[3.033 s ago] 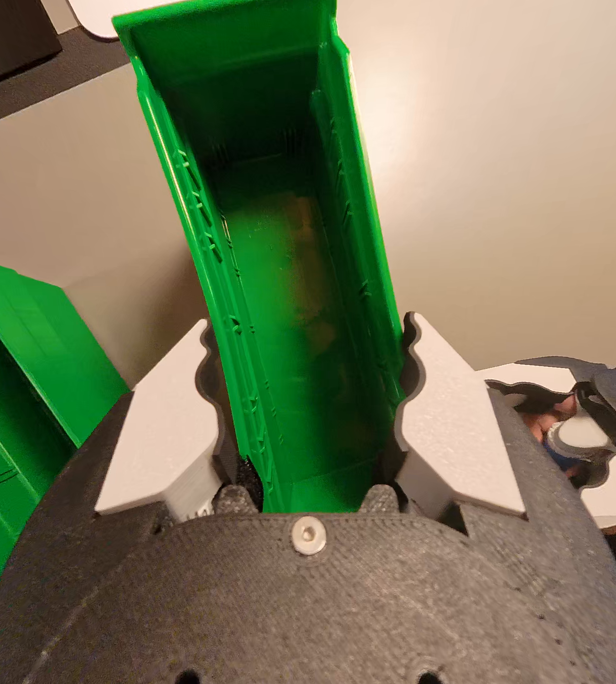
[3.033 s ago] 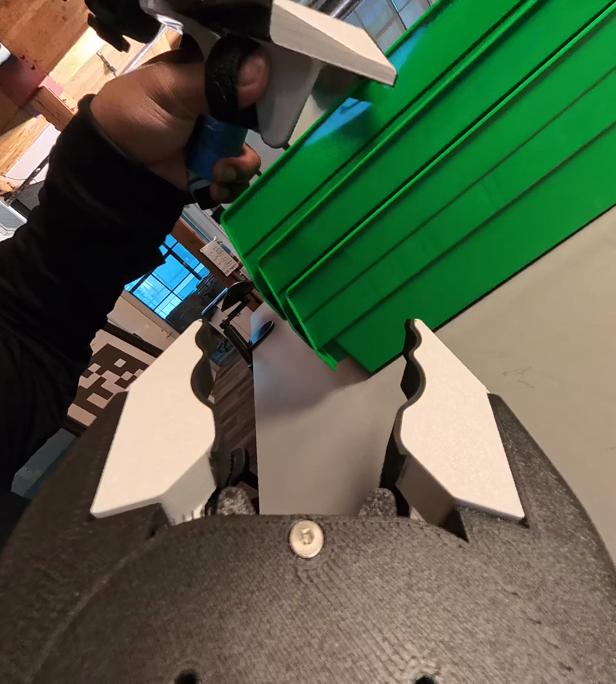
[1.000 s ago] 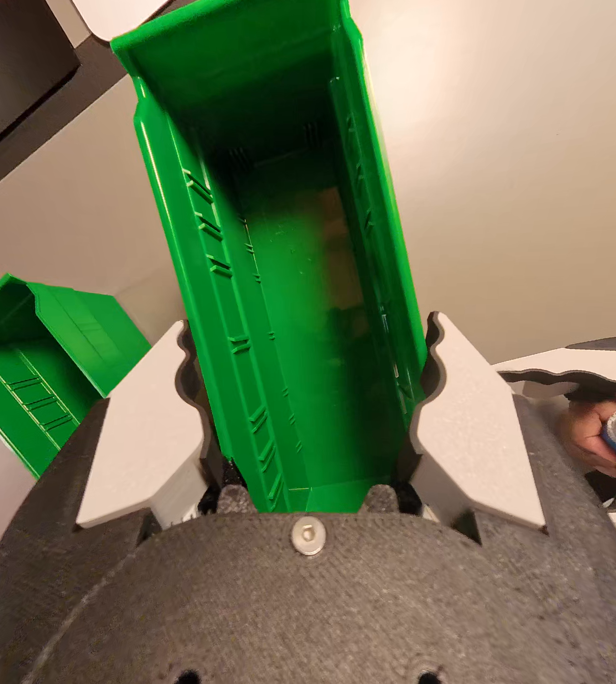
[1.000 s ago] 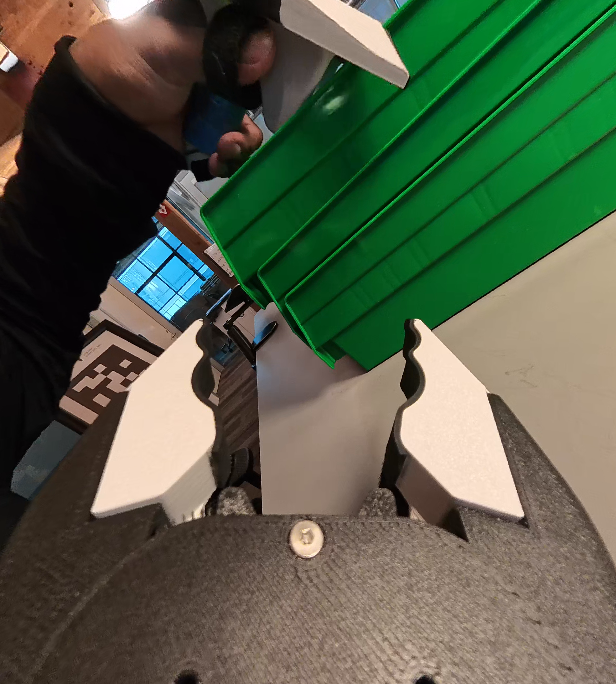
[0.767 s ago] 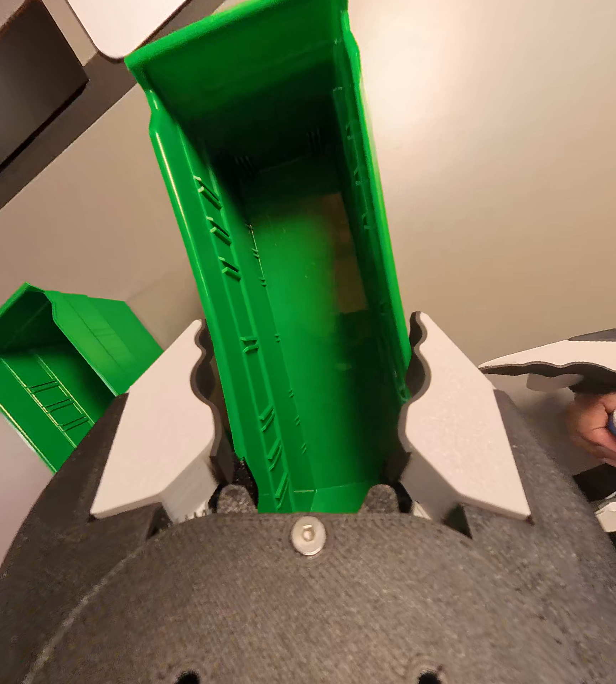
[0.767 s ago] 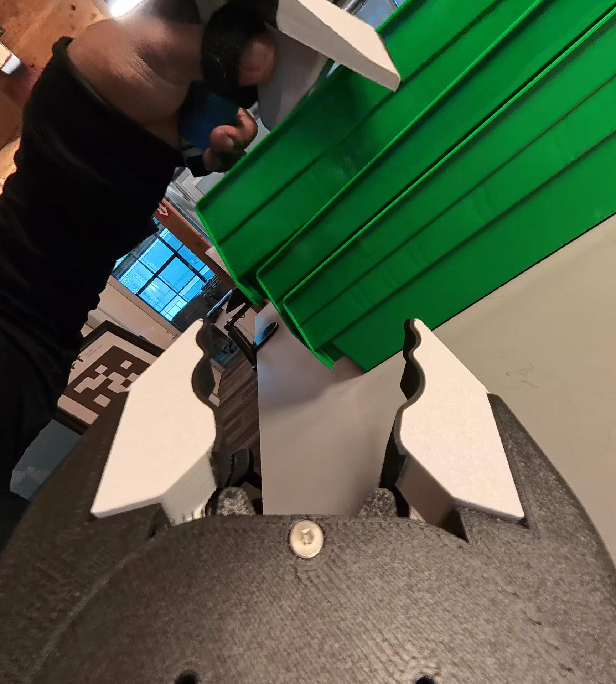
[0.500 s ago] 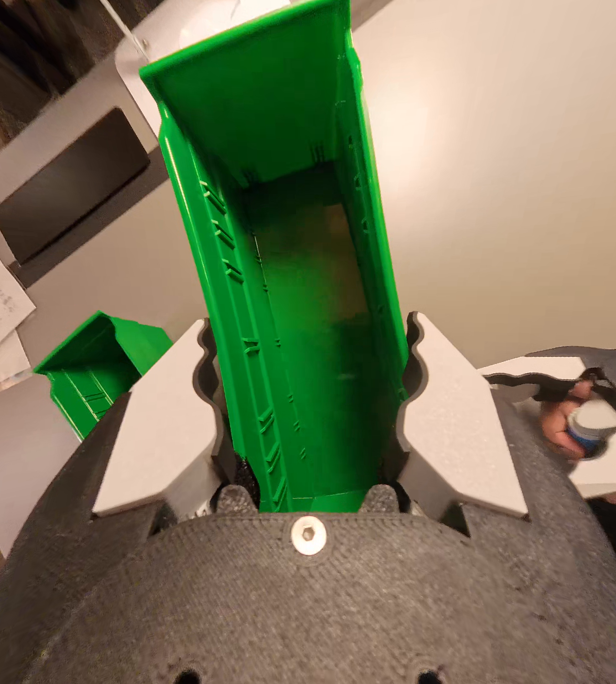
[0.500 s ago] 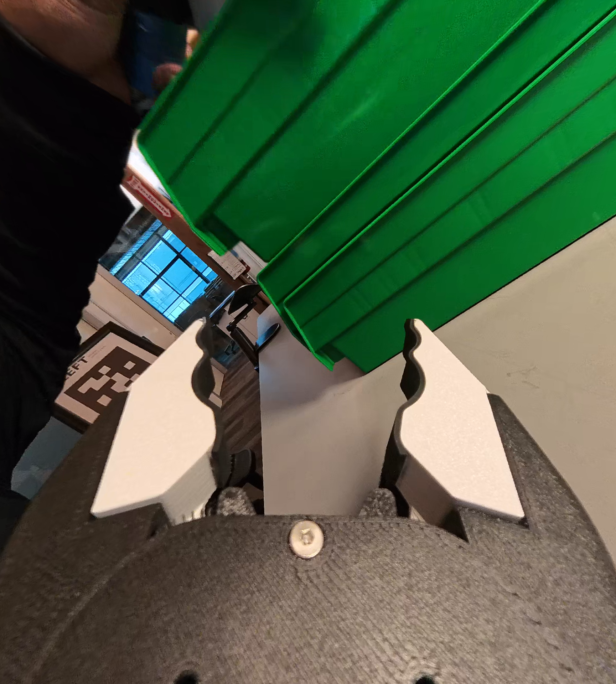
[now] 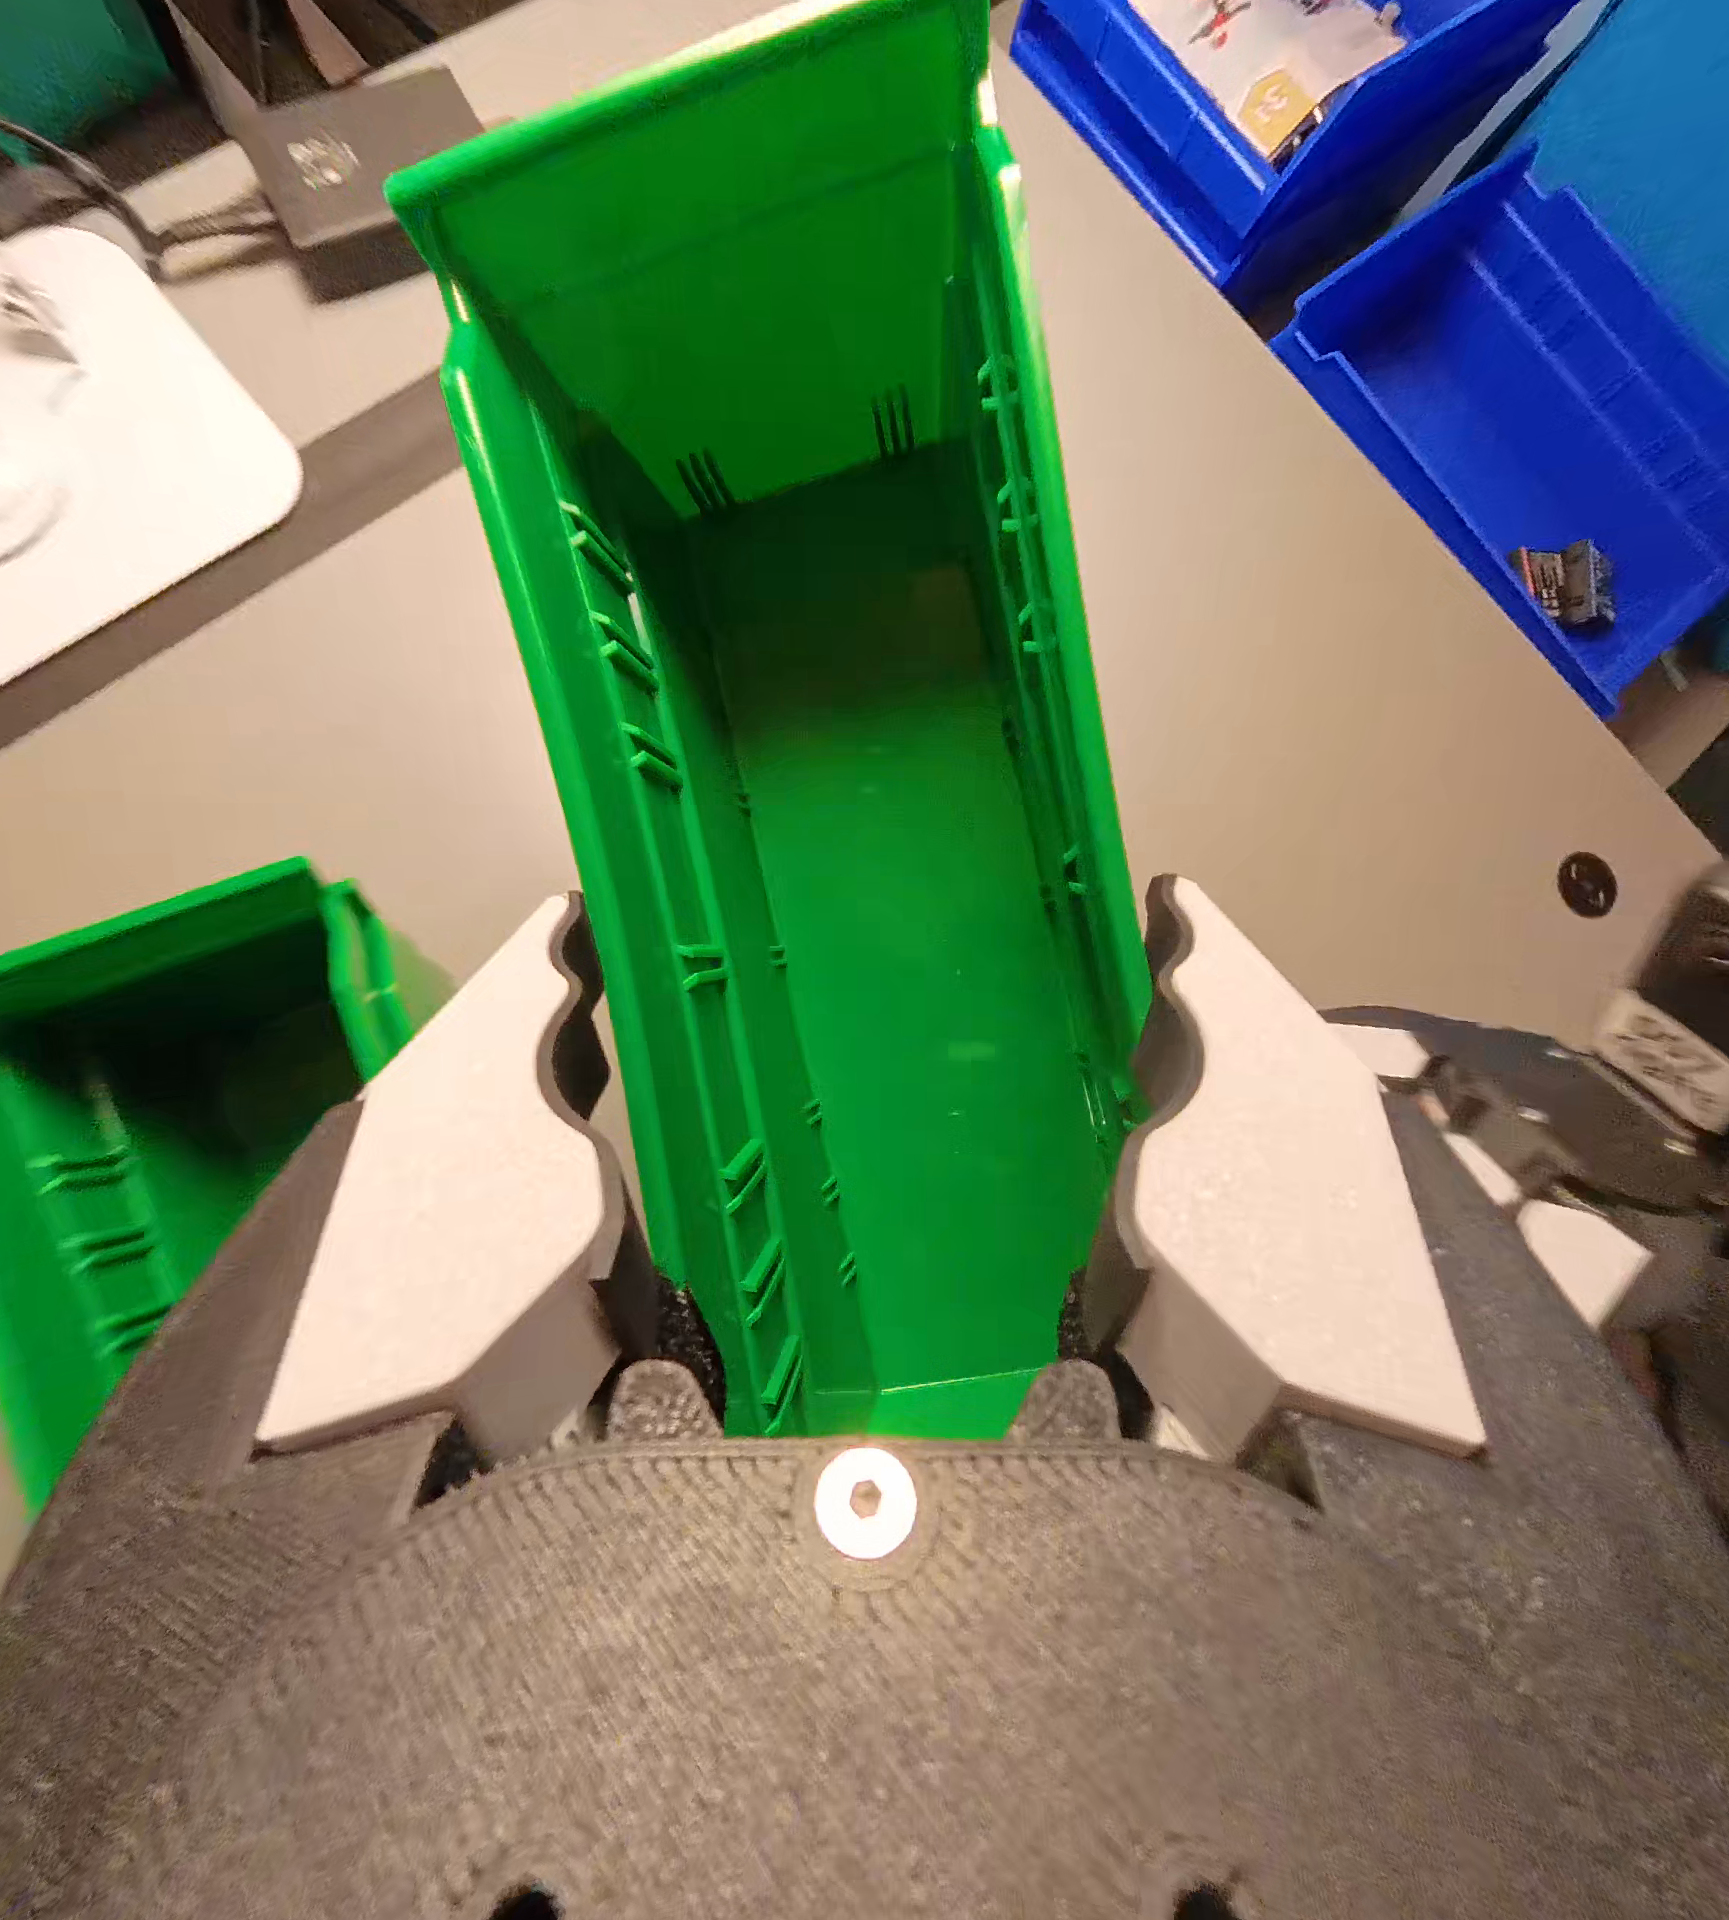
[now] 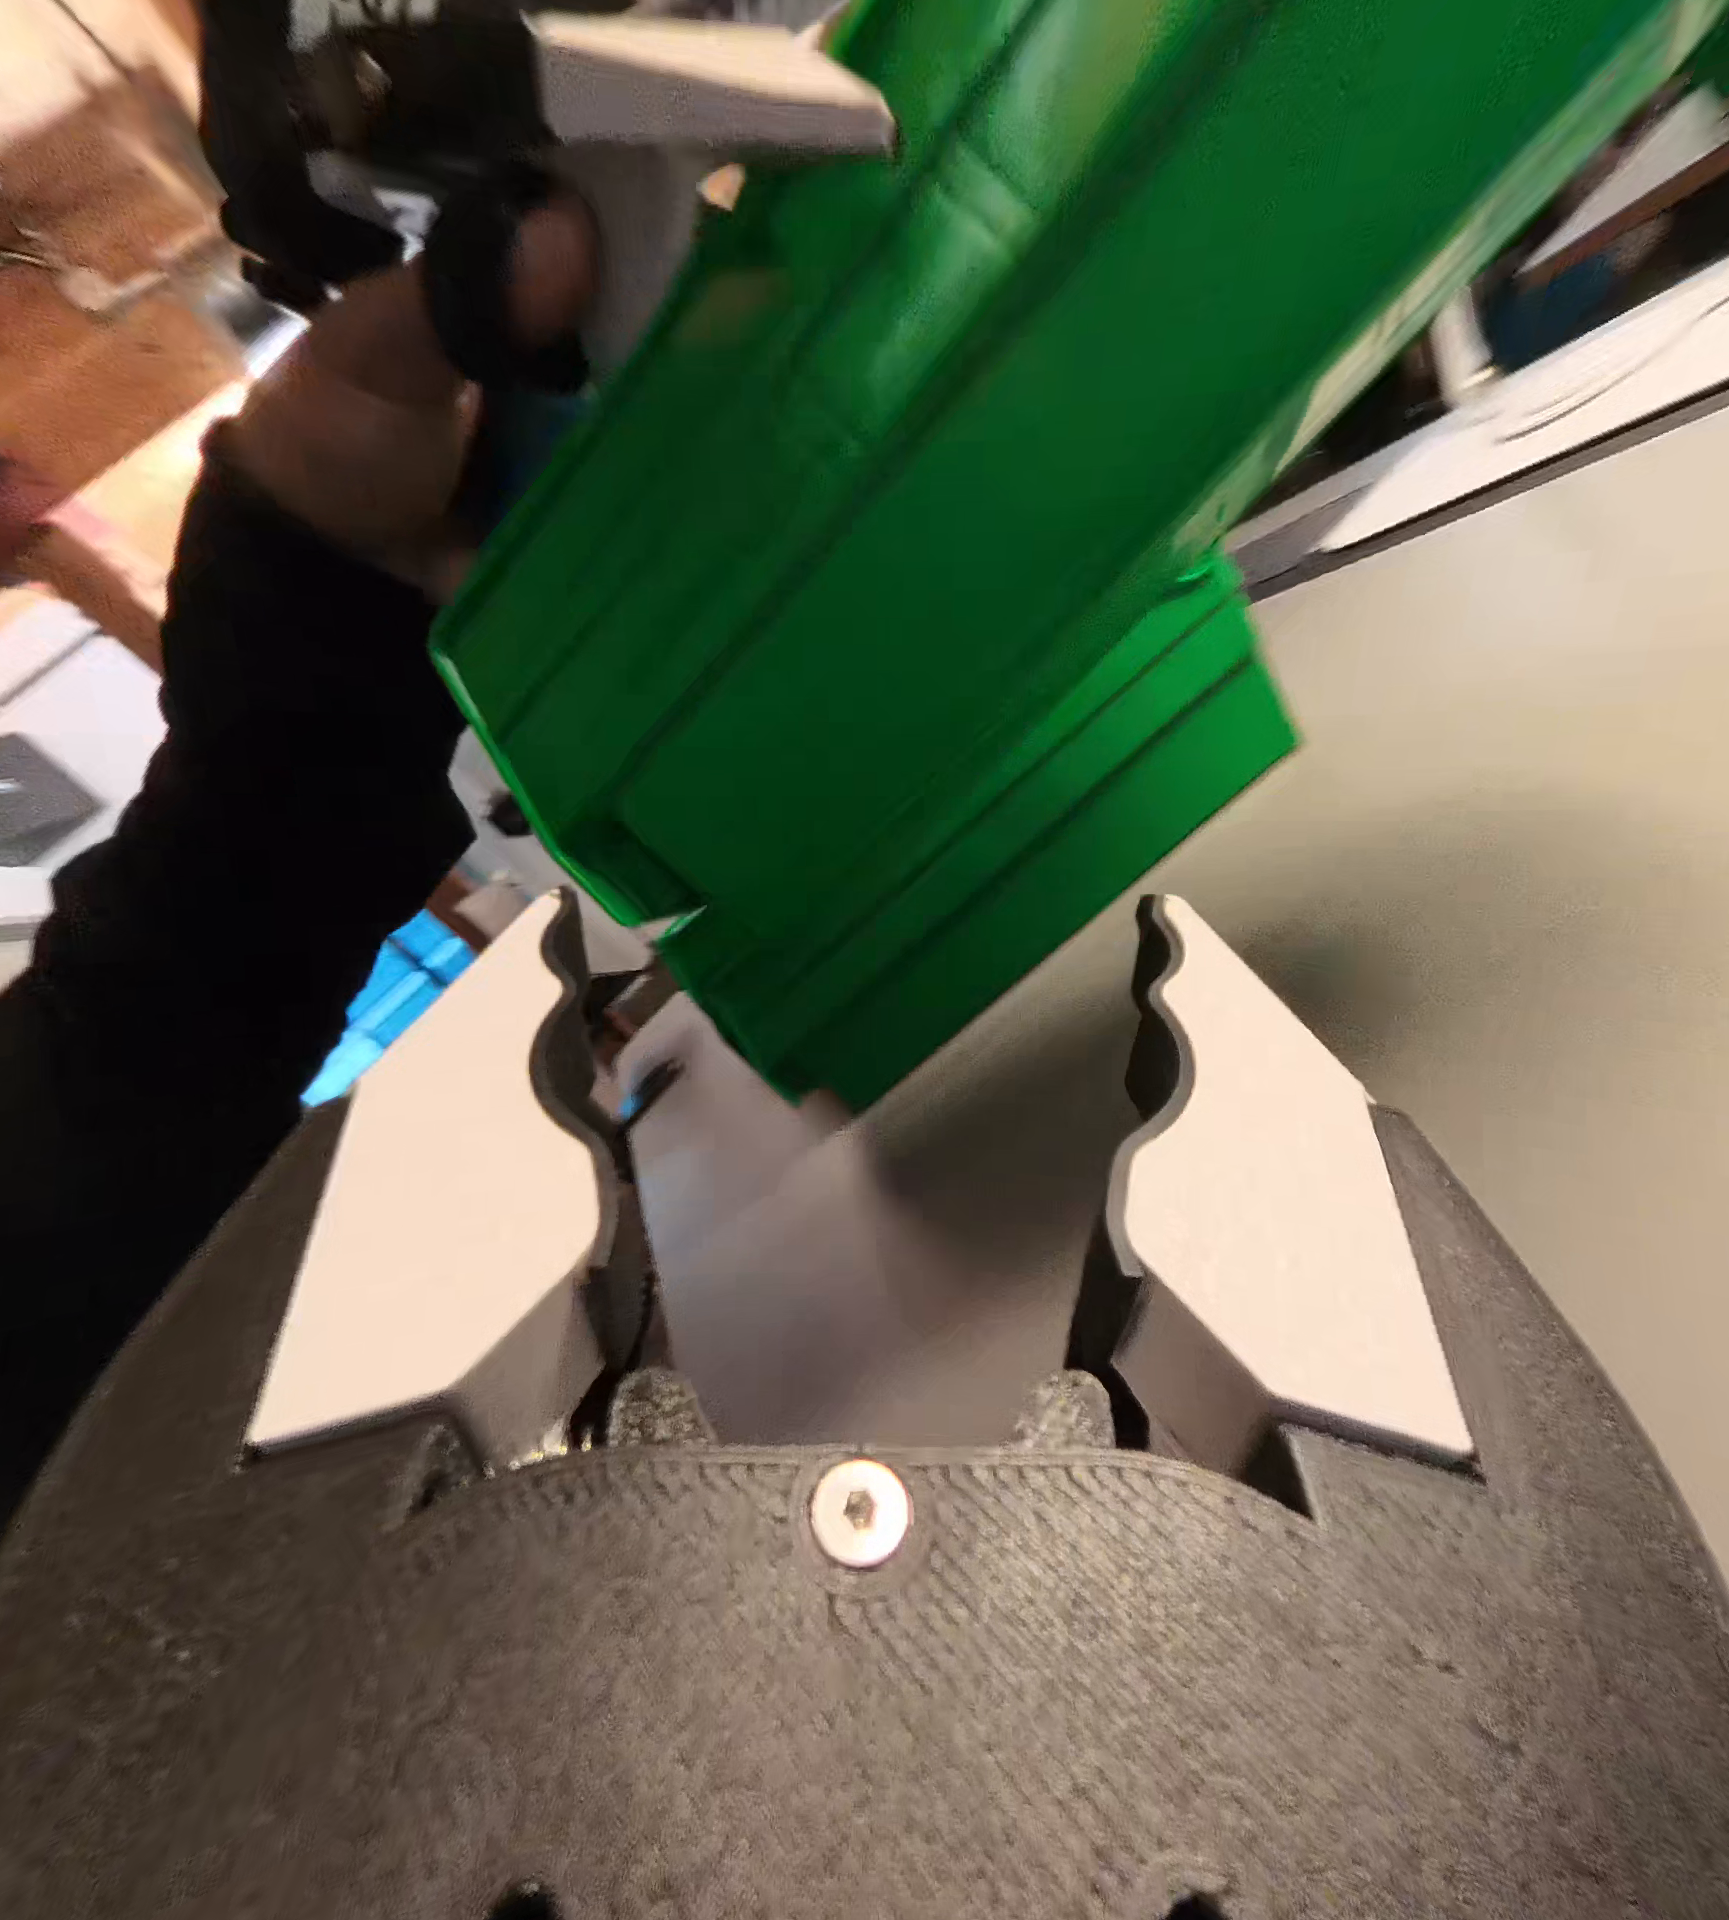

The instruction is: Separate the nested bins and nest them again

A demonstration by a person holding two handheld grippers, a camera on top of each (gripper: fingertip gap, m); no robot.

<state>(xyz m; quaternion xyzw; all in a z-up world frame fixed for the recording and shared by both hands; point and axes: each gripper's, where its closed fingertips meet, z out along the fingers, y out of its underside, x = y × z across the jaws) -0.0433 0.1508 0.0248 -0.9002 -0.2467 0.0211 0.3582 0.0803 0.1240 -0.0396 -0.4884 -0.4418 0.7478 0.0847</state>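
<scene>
Above the grey table (image 9: pixel 1307 675), grips one green bin (image 9: pixel 735 312) with the left gripper (image 9: pixel 865 914): near end seated deep between the pale fingers (image 9: pixel 1255 1143), both pads against the two long outer walls, open top facing the camera, far end tilted up and away. Seen from the right wrist view as lifted clear of the tabletop, carried slantwise. Leaves a second green bin (image 9: pixel 112 1091) on the table at the near left, open side up, apart from the held one.

Keeps the right gripper (image 10: pixel 855 914) spread wide and holding nothing, low over the table, with a corner of green plastic just beyond its fingertips and neither pad pressing on it.

Judged as to handling: thin moulded plastic, probably light and fairly stiff, with smooth glossy walls that could slip. Best taken across the short width, on the ribbed rims rather than mid-wall, since squeezing mid-wall may bow the sides. Long shape held by one end, so likely to swing or droop. For nesting again, needs mouth and base lined up square; tapered walls may jam if entered crooked.

Around: blue bins (image 9: pixel 1566 364) at the far right with small parts inside, a white flat base (image 9: pixel 60 416) at the far left, a dark box (image 9: pixel 340 166) beyond it. Nearest obstacles: the blue bins on the right and the person's black sleeve (image 10: pixel 299 727) on the left.
</scene>
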